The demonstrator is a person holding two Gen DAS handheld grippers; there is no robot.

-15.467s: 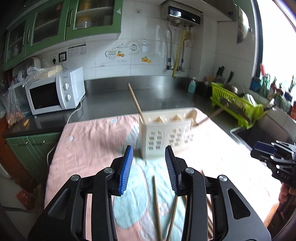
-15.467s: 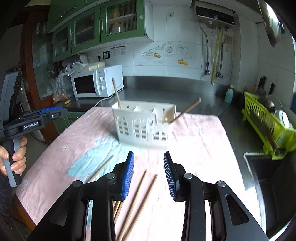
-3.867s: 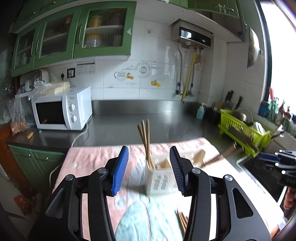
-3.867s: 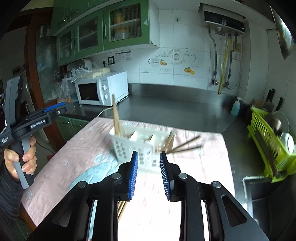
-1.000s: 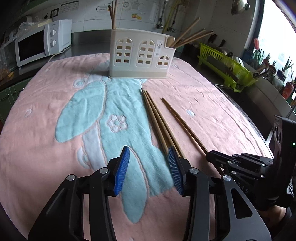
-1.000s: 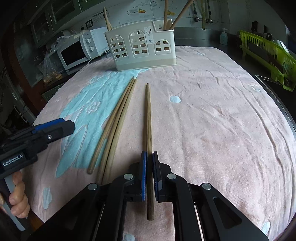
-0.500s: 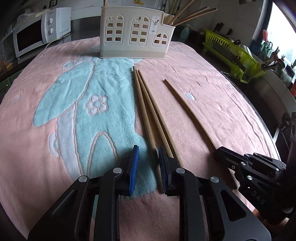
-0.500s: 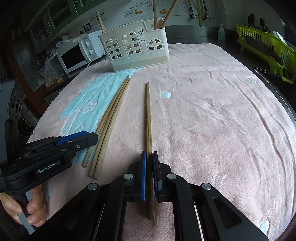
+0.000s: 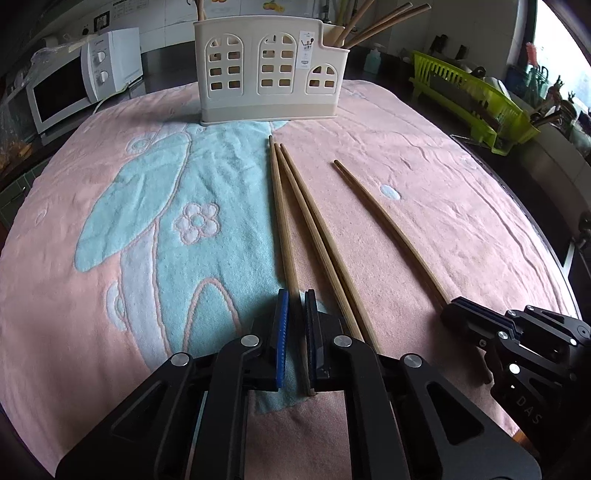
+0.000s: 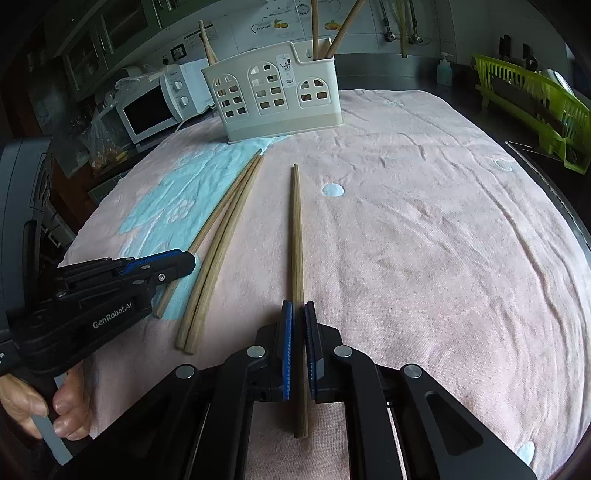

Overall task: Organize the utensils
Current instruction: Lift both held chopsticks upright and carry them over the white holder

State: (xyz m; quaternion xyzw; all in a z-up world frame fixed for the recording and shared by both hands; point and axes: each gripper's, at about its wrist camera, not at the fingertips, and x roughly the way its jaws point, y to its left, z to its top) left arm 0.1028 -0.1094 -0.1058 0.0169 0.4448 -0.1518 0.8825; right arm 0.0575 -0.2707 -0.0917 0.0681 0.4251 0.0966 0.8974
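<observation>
Wooden chopsticks lie on the pink towel [image 9: 424,155] before the cream holder [image 9: 271,70]; in the left view the left claw [image 9: 294,306], spread a second ago, now pinches the leftmost chopstick [image 9: 282,218] near its end. In the right view, the right claw [image 10: 298,321] stays clamped on the lone chopstick [image 10: 296,229], so both sticks look ready to lift toward the holder.

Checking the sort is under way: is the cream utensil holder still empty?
Not empty. Chopsticks stick up from the right end of the utensil holder, and another shows at its left end; how many in all cannot be told.
</observation>
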